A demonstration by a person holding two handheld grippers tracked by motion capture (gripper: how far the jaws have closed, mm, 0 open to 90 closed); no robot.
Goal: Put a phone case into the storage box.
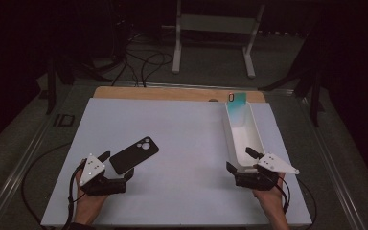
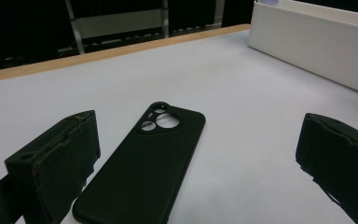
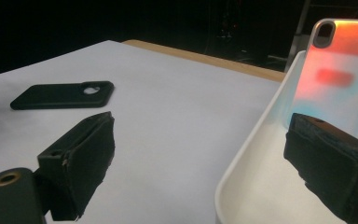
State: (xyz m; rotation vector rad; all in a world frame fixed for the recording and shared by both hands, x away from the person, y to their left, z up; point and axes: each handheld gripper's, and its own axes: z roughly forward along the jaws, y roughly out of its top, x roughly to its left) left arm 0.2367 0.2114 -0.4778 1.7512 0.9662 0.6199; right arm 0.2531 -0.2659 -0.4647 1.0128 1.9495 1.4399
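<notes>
1. My left tool (image 1: 117,165) is spread wide, gripping nothing, low over the bench (image 1: 182,139).
2. A black phone case (image 1: 134,154) lies flat between its jaws, camera cutout pointing away.
3. My right tool (image 1: 242,160) is also wide, straddling the near wall of a white tray (image 1: 255,136).
4. A shiny phone (image 1: 237,108) leans at the tray's far end.

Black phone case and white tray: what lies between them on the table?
Nothing: in the high view only bare white table separates the black phone case from the white tray.
</notes>
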